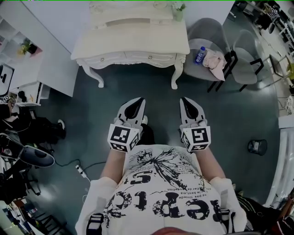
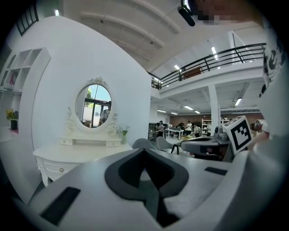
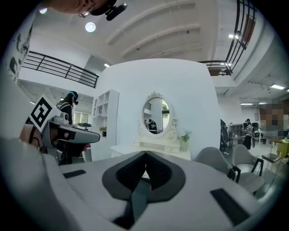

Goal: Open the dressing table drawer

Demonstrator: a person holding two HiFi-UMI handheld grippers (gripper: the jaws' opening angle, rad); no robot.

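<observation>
Grippers low and level in front of the person's printed shirt. The left gripper point(image 1: 136, 102) and the right gripper point(image 1: 187, 102) sit side by side over the dark floor point(image 1: 229, 114), both well short of the furniture. Left fingers point(image 2: 123, 171) are pressed together with nothing between them. The right fingers point(image 3: 121, 173) match, tips meeting and empty.

Straight ahead stands the white dressing table point(image 1: 131, 43), its curved legs on the floor. The drawer point(image 1: 147, 57) sits flush under the near edge of the tabletop, small knob showing, no gripper anywhere near it. The oval mirror point(image 2: 93, 106) rises from the far edge of the tabletop, and a little potted plant point(image 1: 178, 10) stands at the far right corner.

Just beside the table's right end is a grey chair point(image 1: 204, 32) with a water bottle point(image 1: 199, 55) and a pink cloth point(image 1: 215, 62) lying on its seat. A second grey chair point(image 1: 245, 55) is further right. On the floor to the left, a white power strip point(image 1: 81, 171) trails its cable.
</observation>
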